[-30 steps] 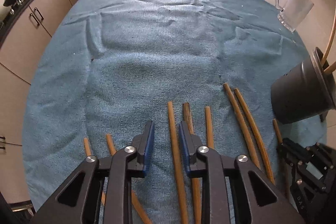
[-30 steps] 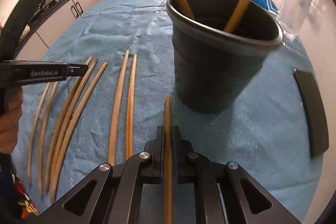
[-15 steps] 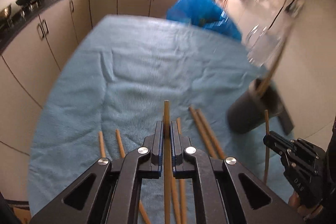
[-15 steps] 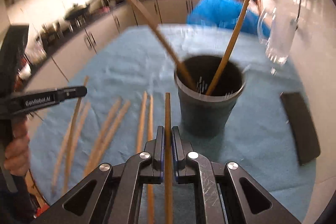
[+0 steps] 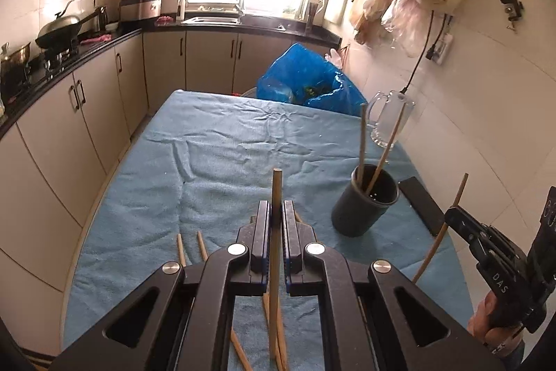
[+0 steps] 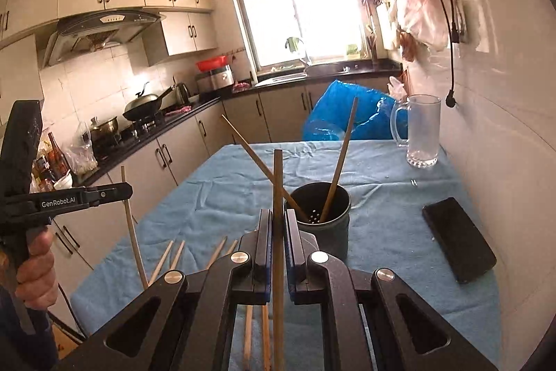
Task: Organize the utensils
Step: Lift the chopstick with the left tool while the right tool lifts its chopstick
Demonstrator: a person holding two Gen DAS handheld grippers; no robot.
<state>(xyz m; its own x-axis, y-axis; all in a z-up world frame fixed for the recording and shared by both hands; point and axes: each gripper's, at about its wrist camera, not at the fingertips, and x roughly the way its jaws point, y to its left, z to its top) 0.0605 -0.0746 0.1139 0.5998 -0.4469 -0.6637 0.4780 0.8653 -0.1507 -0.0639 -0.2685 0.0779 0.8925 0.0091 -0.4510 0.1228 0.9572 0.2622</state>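
Both grippers, left (image 5: 276, 221) and right (image 6: 277, 228), clamped tight on 1 chopstick (image 5: 275, 232) each above the table (image 5: 226, 141) near edge; advisable to tilt each tip down over the dark holder (image 6: 321, 218) by the right edge before releasing.

Bright window (image 6: 295, 13), beige cabinets (image 5: 87, 113), seemingly white-tiled wall (image 5: 486, 113).

Two wooden chopsticks (image 6: 338, 162) stand in one dark holder cup (image 6: 323, 225). Two more are clamped, one per gripper: left gripper (image 5: 276, 221), right gripper (image 6: 278, 232). Loose chopsticks (image 6: 166, 254) on cloth: at least four visible; one glass mug (image 6: 422, 131), one phone (image 6: 458, 239).
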